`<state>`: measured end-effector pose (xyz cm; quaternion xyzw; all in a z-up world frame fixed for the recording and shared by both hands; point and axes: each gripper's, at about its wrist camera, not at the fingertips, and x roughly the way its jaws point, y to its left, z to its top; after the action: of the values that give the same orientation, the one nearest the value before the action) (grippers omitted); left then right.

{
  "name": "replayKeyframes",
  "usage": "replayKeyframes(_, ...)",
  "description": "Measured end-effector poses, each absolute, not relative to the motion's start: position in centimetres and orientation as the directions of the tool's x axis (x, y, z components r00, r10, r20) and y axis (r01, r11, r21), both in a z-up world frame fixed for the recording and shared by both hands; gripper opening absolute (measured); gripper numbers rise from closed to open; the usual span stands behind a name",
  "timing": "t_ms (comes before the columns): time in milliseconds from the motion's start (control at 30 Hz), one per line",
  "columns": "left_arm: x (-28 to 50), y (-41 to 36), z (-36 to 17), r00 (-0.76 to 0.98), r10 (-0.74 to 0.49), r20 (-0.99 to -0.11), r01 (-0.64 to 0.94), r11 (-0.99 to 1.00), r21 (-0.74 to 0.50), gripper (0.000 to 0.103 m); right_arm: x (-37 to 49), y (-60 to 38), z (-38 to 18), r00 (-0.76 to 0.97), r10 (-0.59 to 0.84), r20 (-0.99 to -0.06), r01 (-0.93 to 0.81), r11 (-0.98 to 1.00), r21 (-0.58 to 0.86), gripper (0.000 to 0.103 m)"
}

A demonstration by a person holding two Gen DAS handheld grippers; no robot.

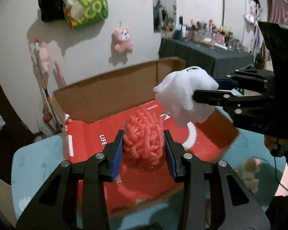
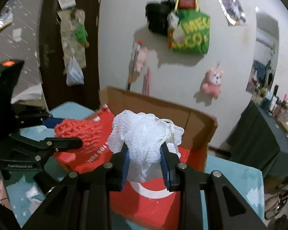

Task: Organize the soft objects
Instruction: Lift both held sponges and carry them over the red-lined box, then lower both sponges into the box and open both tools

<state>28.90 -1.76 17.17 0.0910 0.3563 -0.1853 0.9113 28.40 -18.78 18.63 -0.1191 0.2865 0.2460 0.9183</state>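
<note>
Left wrist view: a light blue table (image 1: 40,153) is carrying an open cardboard box (image 1: 113,88), brown flaps standing up, red printed inner faces showing. Behind it a pale wall is holding a green tote bag (image 1: 90,5) and a pink plush toy (image 1: 122,40). A dark-draped side table (image 1: 205,55) is sitting at far right, crowded with small items too blurred to name.

The left gripper (image 1: 144,143) is squeezing a pink mesh pouf (image 1: 144,138) between its blue pads, hanging it over the box's red floor. The right gripper (image 1: 203,95) is coming in from the right side, clamping a white mesh pouf (image 1: 182,95) above the box's right flap.

Right wrist view: the white mesh pouf (image 2: 144,140) is bulging out of the right gripper (image 2: 145,161), a white cord loop trailing from it. The pink mesh pouf (image 2: 82,132) is riding just beside it, at left, in the left gripper (image 2: 74,134). A small plush (image 1: 249,174) is lying on the table near the box, blurred.
</note>
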Motion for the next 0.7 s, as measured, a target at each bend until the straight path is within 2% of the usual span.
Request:
replayKeyframes(367, 39.5, -2.5, 11.3, 0.581, -0.180, -0.794, 0.367, 0.928, 0.058, 0.037, 39.3, -16.3, 12.9, 0.583, 0.270, -0.766, -0.474, 0.879, -0.051, 0.031)
replayKeyframes(700, 42.6, -3.2, 8.7, 0.545, -0.125, -0.829, 0.347, 0.934, 0.087, 0.039, 43.9, -15.4, 9.4, 0.509, 0.225, -0.831, -0.436, 0.900, -0.024, 0.033)
